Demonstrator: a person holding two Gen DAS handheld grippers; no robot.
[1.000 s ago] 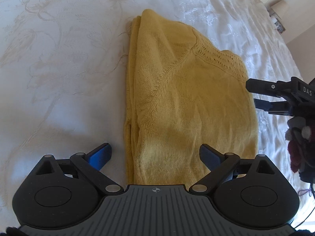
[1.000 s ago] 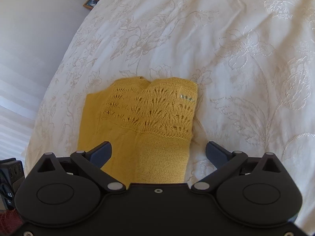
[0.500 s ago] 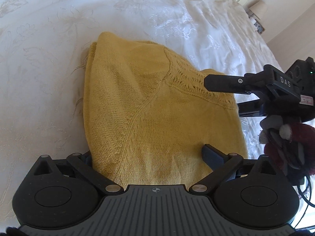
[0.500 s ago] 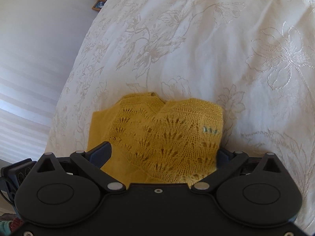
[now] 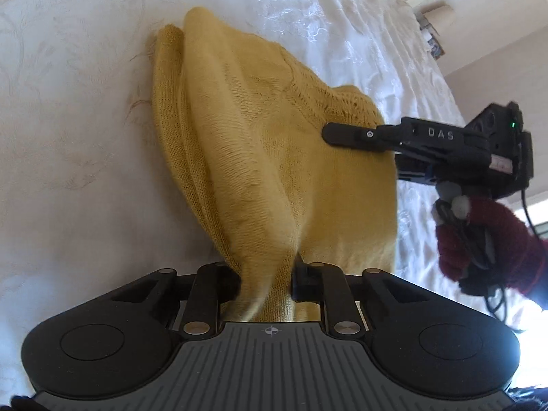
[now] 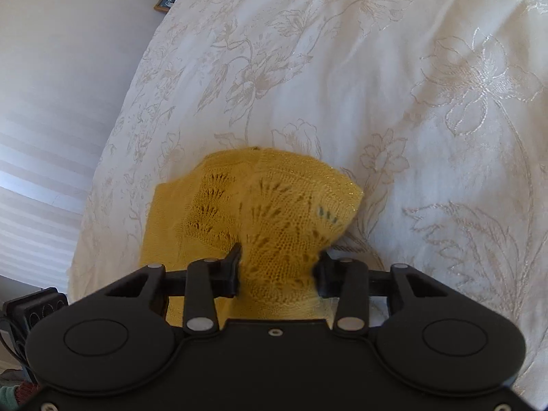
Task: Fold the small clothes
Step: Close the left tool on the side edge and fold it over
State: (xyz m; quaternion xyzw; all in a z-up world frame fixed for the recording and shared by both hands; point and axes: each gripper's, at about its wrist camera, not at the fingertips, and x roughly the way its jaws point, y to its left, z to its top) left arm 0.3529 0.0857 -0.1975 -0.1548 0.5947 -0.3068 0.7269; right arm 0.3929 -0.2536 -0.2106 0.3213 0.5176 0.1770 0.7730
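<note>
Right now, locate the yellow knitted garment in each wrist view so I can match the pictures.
Left wrist view: yellow knitted garment fills the centre, plain hem bunched in the closing left gripper.
Right wrist view: lower centre, lace end gathered in the closing right gripper.
Shared landmark: white embroidered bedspread.

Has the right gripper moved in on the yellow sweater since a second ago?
Yes. The right gripper has advanced over the white bedspread onto the yellow sweater, jaws closing on its lace end.
</note>
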